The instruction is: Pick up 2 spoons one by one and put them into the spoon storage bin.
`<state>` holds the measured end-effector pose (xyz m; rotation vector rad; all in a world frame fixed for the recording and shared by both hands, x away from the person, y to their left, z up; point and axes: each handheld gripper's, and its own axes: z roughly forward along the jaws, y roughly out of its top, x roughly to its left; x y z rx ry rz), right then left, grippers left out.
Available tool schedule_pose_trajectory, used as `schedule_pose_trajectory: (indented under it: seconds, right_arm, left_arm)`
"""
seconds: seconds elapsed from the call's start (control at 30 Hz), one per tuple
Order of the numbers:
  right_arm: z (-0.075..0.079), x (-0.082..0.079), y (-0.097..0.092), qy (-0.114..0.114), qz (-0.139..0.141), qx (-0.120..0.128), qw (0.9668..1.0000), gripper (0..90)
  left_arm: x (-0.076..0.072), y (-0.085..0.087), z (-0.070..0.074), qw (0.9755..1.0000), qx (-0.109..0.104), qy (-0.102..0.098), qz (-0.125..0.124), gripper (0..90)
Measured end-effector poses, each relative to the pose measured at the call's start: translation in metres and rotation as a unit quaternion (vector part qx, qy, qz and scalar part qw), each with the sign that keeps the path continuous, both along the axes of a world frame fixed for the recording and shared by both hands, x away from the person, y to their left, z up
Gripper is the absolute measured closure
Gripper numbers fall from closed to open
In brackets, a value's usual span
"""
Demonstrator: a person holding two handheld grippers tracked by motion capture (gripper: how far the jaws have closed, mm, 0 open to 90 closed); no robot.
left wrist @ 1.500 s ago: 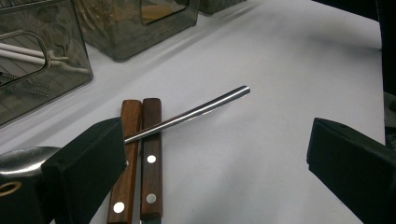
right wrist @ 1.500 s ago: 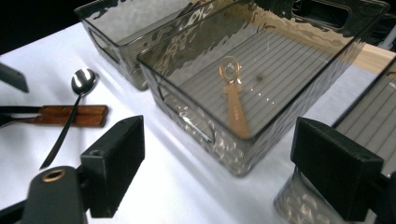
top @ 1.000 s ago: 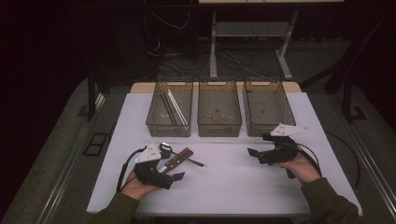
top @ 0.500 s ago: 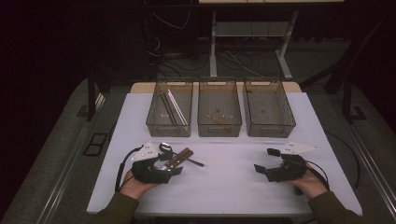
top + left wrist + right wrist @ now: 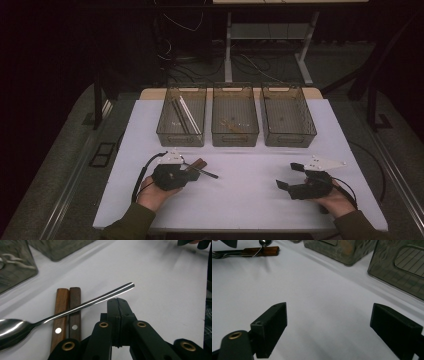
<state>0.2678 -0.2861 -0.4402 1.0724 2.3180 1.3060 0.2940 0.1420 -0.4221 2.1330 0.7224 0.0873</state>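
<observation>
Left gripper (image 5: 117,301): you are holding it clenched. Its jaws have just been closing, the pads are meeting along their whole seam, and nothing is showing between them. The spoon (image 5: 75,310) is lying on the white table (image 5: 240,200) just past the jaw tips. Its bowl is sitting at 8 o'clock of them in the left gripper view and its handle end is pointing to 1 o'clock, crossing two wooden handles (image 5: 65,312) that are lying side by side. My reading is that the closure is missing the handle rather than catching it. You are probably needing to reopen, push the tips forward toward 12 o'clock until the handle is sitting between the pads, then close across its narrow width. Aim for the free stretch near the handle end, where it is clearing the wooden handles, so you are not dragging those along. Keep the pads low, since the thin steel handle is likely to slip out. Right gripper (image 5: 289,175): you are resting it released at 3 o'clock on the table, jaws standing wide, well apart from the cutlery. The three trays (image 5: 235,137) are waiting at 12 o'clock.
</observation>
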Motion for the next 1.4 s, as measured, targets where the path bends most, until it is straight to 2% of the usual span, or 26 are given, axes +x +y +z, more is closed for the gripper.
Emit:
schedule_pose_trajectory:
  seconds: [0.17, 0.47, 0.6, 0.77, 0.87, 0.93, 1.07, 1.13, 1.17, 1.23, 1.4]
  right_arm:
    - [0.000, 0.001, 0.000, 0.000, -0.002, 0.001, 1.0000, 14.2]
    - [0.000, 0.002, 0.000, 0.002, -0.002, 0.001, 1.0000, 14.2]
    - [0.000, 0.002, 0.001, 0.003, -0.002, 0.003, 1.0000, 14.2]
    - [0.000, 0.001, 0.000, 0.002, -0.002, 0.004, 1.0000, 14.2]
    - [0.000, 0.002, 0.000, 0.002, -0.003, 0.005, 1.0000, 14.2]
    - [0.000, 0.002, 0.000, 0.001, -0.003, 0.005, 1.0000, 14.2]
    - [0.001, 0.002, -0.001, 0.000, -0.003, 0.006, 1.0000, 14.2]
    - [0.001, 0.002, -0.001, 0.001, -0.004, 0.007, 1.0000, 14.2]
    - [0.001, 0.002, -0.001, 0.001, -0.004, 0.007, 1.0000, 14.2]
    - [0.001, 0.002, -0.001, 0.001, -0.004, 0.007, 1.0000, 14.2]
    - [0.001, 0.002, -0.001, 0.001, -0.004, 0.007, 1.0000, 14.2]
  left_arm:
    - [0.003, -0.010, -0.001, 0.9997, 0.016, -0.008, -0.016, 89.2]
    - [0.010, -0.027, -0.008, 0.9990, 0.036, -0.006, -0.025, 89.2]
    - [0.013, -0.035, -0.010, 0.9990, 0.040, -0.001, -0.019, 89.3]
    - [0.020, -0.044, -0.011, 0.9985, 0.050, -0.006, -0.024, 89.2]
    - [0.024, -0.048, -0.012, 0.9988, 0.047, -0.005, -0.013, 89.3]
    - [0.028, -0.049, -0.011, 0.9985, 0.050, -0.014, -0.017, 89.3]
    - [0.034, -0.050, -0.012, 0.9987, 0.050, -0.010, -0.007, 89.3]
    - [0.038, -0.051, -0.013, 0.9985, 0.052, -0.015, -0.003, 89.2]
    - [0.038, -0.052, -0.013, 0.9988, 0.048, -0.010, 0.004, 89.3]
    - [0.042, -0.052, -0.013, 0.9985, 0.052, -0.015, 0.003, 89.3]
    - [0.049, -0.054, -0.013, 0.9987, 0.046, -0.013, 0.020, 89.3]
